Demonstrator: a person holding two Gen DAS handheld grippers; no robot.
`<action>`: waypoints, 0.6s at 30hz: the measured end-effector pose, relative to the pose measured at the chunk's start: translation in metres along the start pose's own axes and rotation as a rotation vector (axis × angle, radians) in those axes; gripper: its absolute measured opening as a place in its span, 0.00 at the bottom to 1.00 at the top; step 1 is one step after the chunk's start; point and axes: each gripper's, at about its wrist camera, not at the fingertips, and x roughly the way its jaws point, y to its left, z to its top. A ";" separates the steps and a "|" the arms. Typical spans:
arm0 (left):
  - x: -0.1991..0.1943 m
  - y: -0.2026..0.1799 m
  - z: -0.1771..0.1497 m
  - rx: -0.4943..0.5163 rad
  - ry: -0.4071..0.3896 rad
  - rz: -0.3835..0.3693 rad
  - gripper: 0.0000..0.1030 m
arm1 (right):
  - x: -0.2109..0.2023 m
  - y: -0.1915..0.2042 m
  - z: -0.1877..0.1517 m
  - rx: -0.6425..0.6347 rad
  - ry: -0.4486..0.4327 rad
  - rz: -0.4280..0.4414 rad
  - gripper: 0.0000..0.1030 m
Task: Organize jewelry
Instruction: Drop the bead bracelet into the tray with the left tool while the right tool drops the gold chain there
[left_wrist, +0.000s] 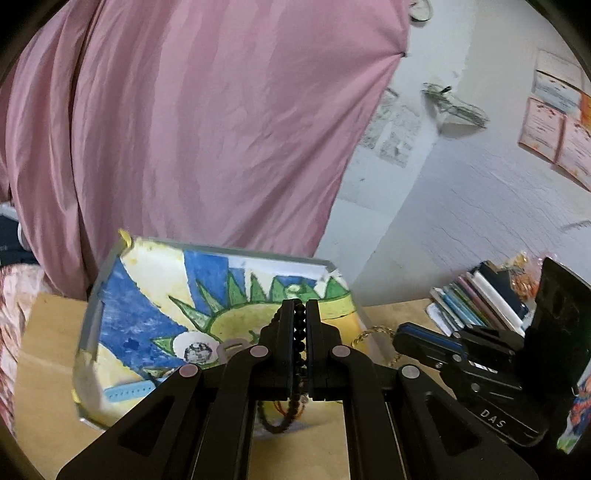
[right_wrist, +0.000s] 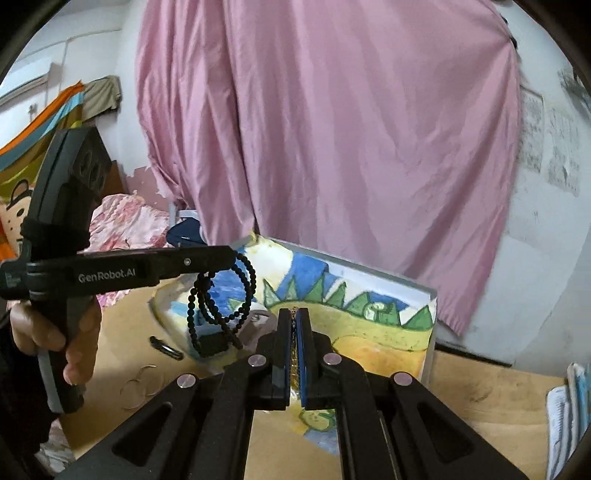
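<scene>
My left gripper (left_wrist: 299, 308) is shut on a black bead strand (left_wrist: 300, 328), held above a painted tray (left_wrist: 92, 314) on the wooden table. From the right wrist view the beads (right_wrist: 242, 295) hang in loops from the left gripper (right_wrist: 233, 255), which a hand (right_wrist: 51, 332) holds. My right gripper (right_wrist: 294, 314) is shut on a thin gold chain (right_wrist: 294, 350) above the tray (right_wrist: 430, 325). In the left wrist view the right gripper (left_wrist: 398, 338) sits to the right, and the gold chain (left_wrist: 369, 332) droops from it.
On the tray lie a light blue strap (left_wrist: 129, 391) and a round dial (left_wrist: 195, 351). A black clip (right_wrist: 166, 347) and thin wire hoops (right_wrist: 142, 384) rest on the table. Books (left_wrist: 476, 299) stand at the right. A pink curtain (right_wrist: 332, 129) hangs behind.
</scene>
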 end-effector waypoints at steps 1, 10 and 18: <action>0.007 0.004 -0.002 -0.006 0.015 0.006 0.03 | 0.007 -0.003 -0.005 0.013 0.020 0.004 0.03; 0.039 0.018 -0.026 0.001 0.117 0.056 0.05 | 0.035 -0.026 -0.035 0.119 0.110 0.006 0.04; 0.018 0.010 -0.026 0.007 0.085 0.063 0.61 | 0.017 -0.038 -0.040 0.206 0.084 -0.045 0.44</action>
